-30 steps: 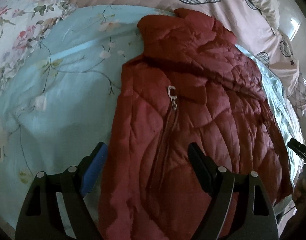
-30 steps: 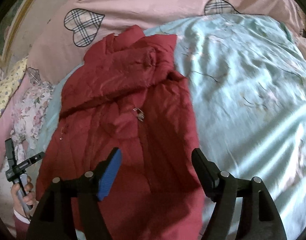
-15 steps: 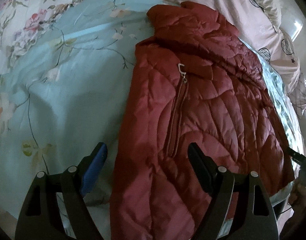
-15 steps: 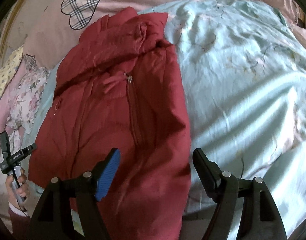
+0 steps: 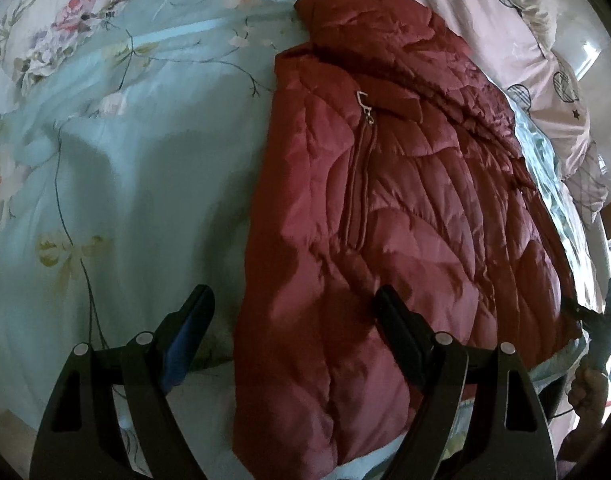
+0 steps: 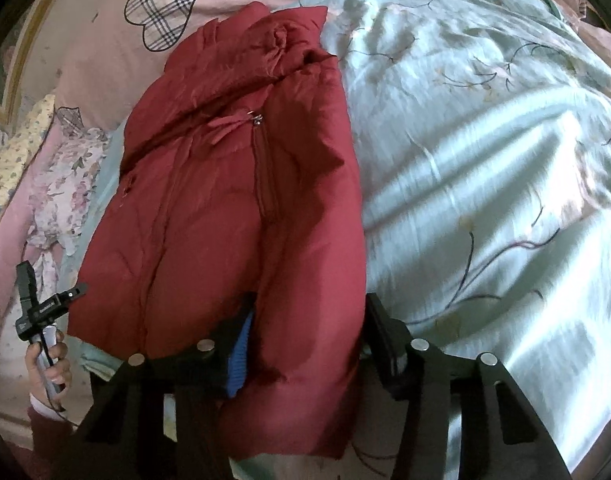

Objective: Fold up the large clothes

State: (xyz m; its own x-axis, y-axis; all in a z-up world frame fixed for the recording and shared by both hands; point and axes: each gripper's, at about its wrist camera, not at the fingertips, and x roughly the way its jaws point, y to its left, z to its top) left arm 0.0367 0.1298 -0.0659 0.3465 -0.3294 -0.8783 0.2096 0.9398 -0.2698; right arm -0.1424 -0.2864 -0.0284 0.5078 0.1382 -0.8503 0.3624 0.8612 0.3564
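Observation:
A dark red quilted jacket [image 5: 393,216] lies folded lengthwise on a light blue floral bedspread [image 5: 125,184], collar at the far end, with a silver zipper pull [image 5: 365,106] showing. My left gripper [image 5: 293,312] is open and empty, hovering over the jacket's near hem edge. In the right wrist view the jacket [image 6: 233,200] lies left of centre. My right gripper [image 6: 309,340] is open with its jaws straddling the jacket's near hem corner; cloth sits between the fingers but is not clamped.
Pink bedding with plaid hearts [image 6: 161,16] lies beyond the collar. Floral pillows [image 5: 37,20] lie at the far left. The bedspread [image 6: 485,160] stretches to the right. The other hand and its gripper handle [image 6: 37,312] show at the left edge.
Both grippers have pulled back toward the jacket's hem and come lower. The right gripper's fingers now straddle the hem corner. The jacket has not moved.

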